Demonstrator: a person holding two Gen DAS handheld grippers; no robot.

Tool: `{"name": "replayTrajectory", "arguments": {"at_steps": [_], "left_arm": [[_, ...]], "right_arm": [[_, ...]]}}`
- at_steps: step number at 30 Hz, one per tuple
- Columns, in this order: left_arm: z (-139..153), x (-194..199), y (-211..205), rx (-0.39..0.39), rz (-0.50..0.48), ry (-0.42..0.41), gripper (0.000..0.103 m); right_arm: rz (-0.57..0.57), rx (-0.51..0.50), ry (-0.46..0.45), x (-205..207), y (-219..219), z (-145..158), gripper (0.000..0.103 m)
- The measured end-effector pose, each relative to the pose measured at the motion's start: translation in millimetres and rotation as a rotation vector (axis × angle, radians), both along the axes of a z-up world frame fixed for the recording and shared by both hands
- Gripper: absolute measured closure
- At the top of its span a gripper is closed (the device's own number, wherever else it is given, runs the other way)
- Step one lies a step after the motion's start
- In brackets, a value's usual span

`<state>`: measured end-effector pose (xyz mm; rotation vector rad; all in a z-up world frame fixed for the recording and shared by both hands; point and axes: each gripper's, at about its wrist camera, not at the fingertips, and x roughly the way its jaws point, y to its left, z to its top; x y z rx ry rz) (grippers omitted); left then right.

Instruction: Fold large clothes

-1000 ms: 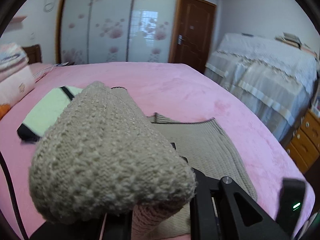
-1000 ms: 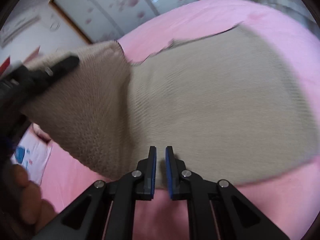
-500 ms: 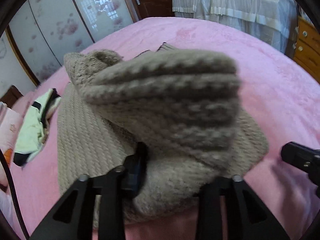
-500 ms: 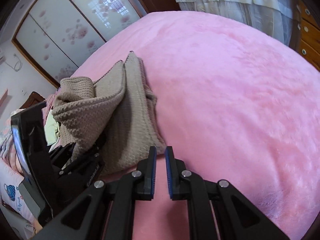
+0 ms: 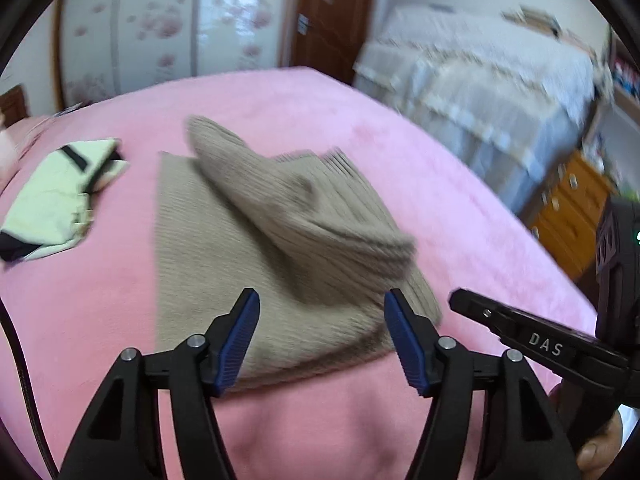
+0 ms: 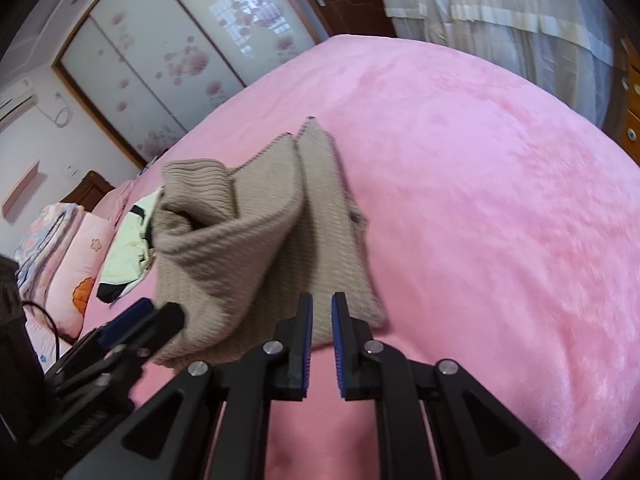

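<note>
Sweater (image 5: 276,236) mid-bed; pink blanket (image 6: 500,220) bare rightward.

Both tongs, left tongs (image 5: 322,336) and right tongs (image 6: 321,344), are black plastic with ribbed blue pads (image 5: 240,344), silver screws (image 5: 196,341) and white "DAS" lettering (image 5: 546,345).

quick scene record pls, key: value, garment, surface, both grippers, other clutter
garment: beige knit sweater, partly folded, one flap bunched loosely on top
surface: pink bedspread
left gripper: jaws opening, nothing between the pads, sweater just beyond them
right gripper: shut, empty, at the sweater's near edge
other clutter: pale green and black garment lying beside the sweater; stacked bedding at the bed's far end
fold state: not finished
</note>
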<state>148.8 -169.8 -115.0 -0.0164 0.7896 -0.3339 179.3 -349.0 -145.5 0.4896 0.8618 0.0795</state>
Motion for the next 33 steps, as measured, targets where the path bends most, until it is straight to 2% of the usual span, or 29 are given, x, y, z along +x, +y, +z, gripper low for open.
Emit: {"name": "replayTrajectory", "arguments": {"at_steps": [3, 5, 7, 8, 10, 12, 15, 19, 27, 29, 30, 32, 33], "left_arm": [[9.8, 0.6, 32.4, -0.027, 0.098, -0.025, 0.038], [6.4, 6.0, 51.1, -0.032, 0.159, -0.015, 0.037], [-2.9, 13.6, 67.2, -0.029, 0.211, 0.022, 0.037], [-9.1, 16.3, 75.9, -0.032, 0.235, 0.045, 0.037], [-22.6, 21.2, 88.7, -0.051, 0.262, 0.085, 0.037], [-33.0, 23.4, 98.5, -0.064, 0.282, 0.110, 0.037], [-46.1, 25.4, 104.8, -0.068, 0.295, 0.128, 0.037], [-56.7, 34.2, 111.9, -0.093, 0.305, 0.150, 0.037], [-67.7, 51.1, 110.2, -0.107, 0.285, 0.179, 0.037], [-70.8, 55.8, 108.3, -0.114, 0.282, 0.184, 0.037], [-72.0, 57.8, 106.8, -0.116, 0.281, 0.186, 0.037], [-71.9, 59.5, 103.4, -0.123, 0.275, 0.186, 0.037], [-73.2, 61.1, 102.5, -0.124, 0.273, 0.188, 0.037]], "right_arm": [[0.045, -0.020, -0.033, 7.0, 12.2, 19.4, 0.093], [0.081, -0.037, -0.061, 15.8, 21.5, 33.5, 0.090], [0.120, -0.055, -0.087, 24.7, 32.6, 48.2, 0.071], [0.142, -0.071, -0.106, 30.0, 40.0, 56.8, 0.067], [0.187, -0.097, -0.130, 36.6, 52.3, 67.1, 0.049], [0.235, -0.143, -0.140, 48.6, 69.0, 73.1, 0.041], [0.288, -0.235, -0.127, 71.9, 93.3, 71.8, 0.041], [0.354, -0.283, -0.072, 101.8, 117.8, 57.3, 0.041], [0.395, -0.424, 0.010, 131.3, 132.3, 16.8, 0.043], [0.394, -0.422, 0.012, 133.1, 126.6, 9.7, 0.060], [0.385, -0.425, 0.016, 133.9, 122.5, 7.4, 0.077], [0.342, -0.416, 0.018, 133.7, 109.2, 6.6, 0.084], [0.315, -0.375, 0.015, 132.1, 96.6, 7.3, 0.087]]}}
